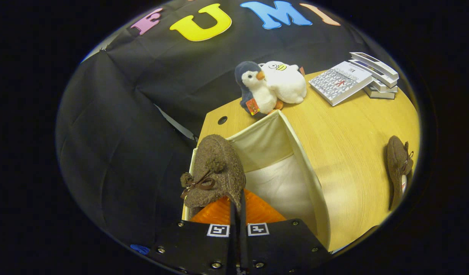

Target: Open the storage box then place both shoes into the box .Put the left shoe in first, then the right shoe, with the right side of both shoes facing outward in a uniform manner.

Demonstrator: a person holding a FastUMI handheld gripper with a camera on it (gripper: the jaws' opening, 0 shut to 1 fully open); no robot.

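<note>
My gripper (238, 214) is shut on a brown felt shoe (217, 172) with a small bow, pinching its rim so the toe points away from the fingers. The shoe hangs over the left side of an open cream fabric storage box (295, 152), whose pale inside shows just beyond and to the right of the shoe. The second brown shoe (398, 168) lies on the wooden table (348, 130), far to the right of the box.
Two plush toys, a blue-and-white penguin (253, 89) and a white one (286, 82), sit on the table just behind the box. A stack of books (352, 78) lies at the back right. Black cloth wall stands left of the table edge.
</note>
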